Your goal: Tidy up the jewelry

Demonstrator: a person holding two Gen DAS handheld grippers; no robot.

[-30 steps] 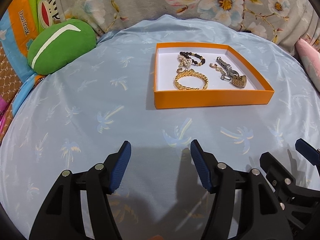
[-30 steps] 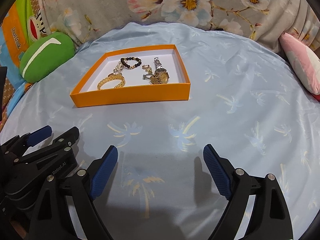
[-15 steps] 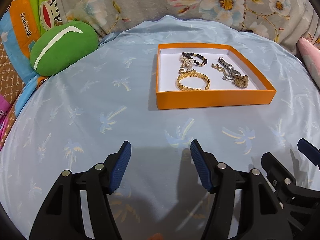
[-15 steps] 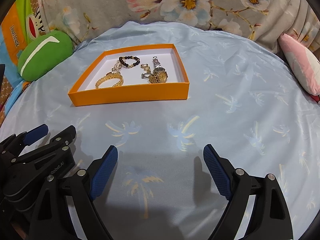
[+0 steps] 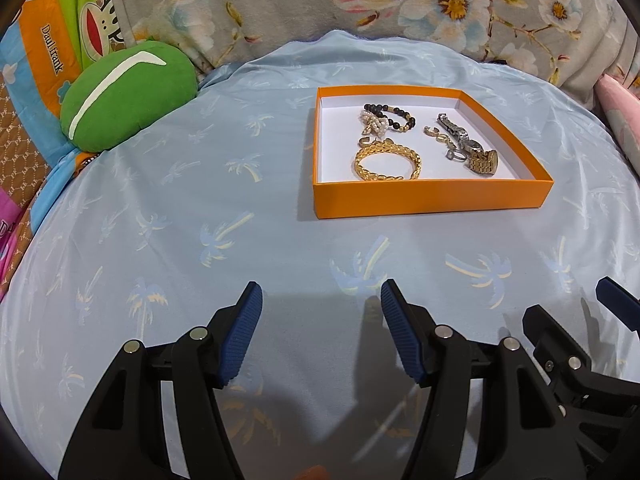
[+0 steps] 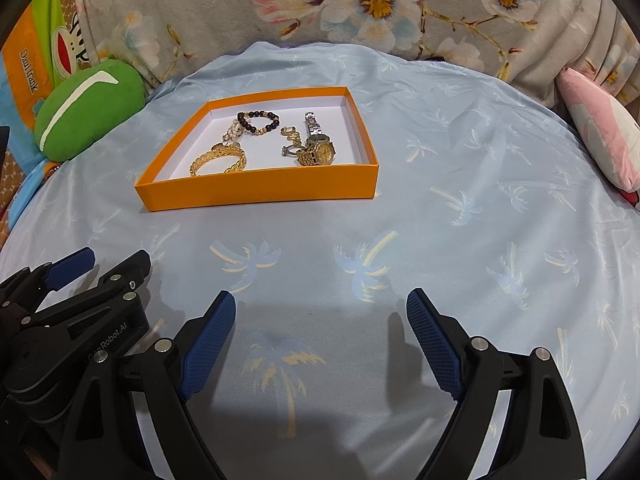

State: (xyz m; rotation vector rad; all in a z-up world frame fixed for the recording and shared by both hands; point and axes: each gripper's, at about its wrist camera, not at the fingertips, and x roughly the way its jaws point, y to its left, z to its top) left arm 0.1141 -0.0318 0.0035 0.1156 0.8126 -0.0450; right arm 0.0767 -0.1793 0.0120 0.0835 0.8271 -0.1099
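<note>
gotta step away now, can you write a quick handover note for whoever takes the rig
Left tool: open, empty, above the blue sheet.
Right tool: open wider, empty, beside the left one.
Orange box: on the sheet ahead of both tools. Inside lie the gold bracelet, bead bracelet, gold watch and small rings.
Done: all visible jewelry is in the box.
Left: the watch and rings lie bunched; tidy if needed.

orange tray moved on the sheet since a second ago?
No. The orange tray keeps its place against the palm prints on the blue sheet; only the framing drifts slightly.
</note>
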